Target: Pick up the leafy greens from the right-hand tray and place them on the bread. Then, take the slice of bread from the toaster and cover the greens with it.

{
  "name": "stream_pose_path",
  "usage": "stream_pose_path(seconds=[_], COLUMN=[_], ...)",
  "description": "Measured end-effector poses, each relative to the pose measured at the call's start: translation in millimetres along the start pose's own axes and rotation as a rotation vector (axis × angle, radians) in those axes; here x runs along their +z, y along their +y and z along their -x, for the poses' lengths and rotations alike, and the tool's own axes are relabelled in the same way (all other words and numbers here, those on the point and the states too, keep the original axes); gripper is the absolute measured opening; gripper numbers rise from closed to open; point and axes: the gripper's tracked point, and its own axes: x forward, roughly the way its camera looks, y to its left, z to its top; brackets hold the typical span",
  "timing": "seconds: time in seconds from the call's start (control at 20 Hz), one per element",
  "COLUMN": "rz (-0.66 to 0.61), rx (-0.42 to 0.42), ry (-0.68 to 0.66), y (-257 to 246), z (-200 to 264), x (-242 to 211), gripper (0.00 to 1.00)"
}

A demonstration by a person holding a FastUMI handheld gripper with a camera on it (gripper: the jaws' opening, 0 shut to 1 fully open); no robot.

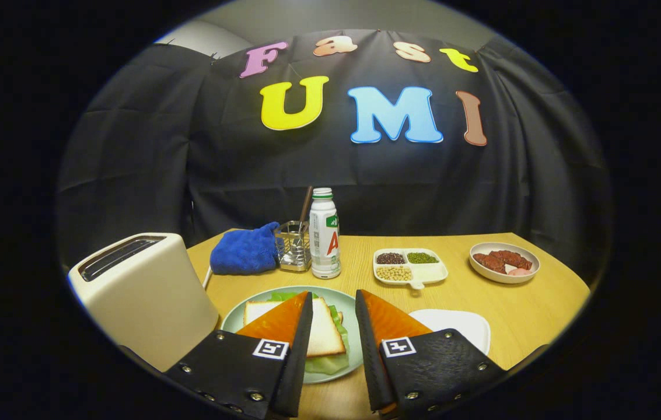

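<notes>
A slice of bread (323, 333) lies on leafy greens (325, 365) on a pale green plate (235, 319), with more bread under the greens. My gripper (333, 298) hovers open just above the plate, the left finger over the bread, the right finger past the plate's right rim; nothing is held. The cream toaster (143, 294) stands left of the plate, its slots (114, 256) dark. A white tray (458, 326) sits right of the plate, partly hidden by the right finger.
Beyond the plate stand a white bottle (325, 233), a wire holder with a utensil (295, 248) and a blue cloth (247, 249). A divided dish of beans (409, 265) and a bowl of meat (504, 261) sit at the back right of the wooden table (517, 303).
</notes>
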Motion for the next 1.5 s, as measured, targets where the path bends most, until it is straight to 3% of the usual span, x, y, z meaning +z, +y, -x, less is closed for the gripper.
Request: stream_pose_path(seconds=[0.6, 1.5], rz=[0.010, 0.030], rx=[-0.095, -0.129], ry=[-0.145, -0.145], y=[-99, -221], z=[53, 79], x=[31, 32], gripper=[0.44, 0.44])
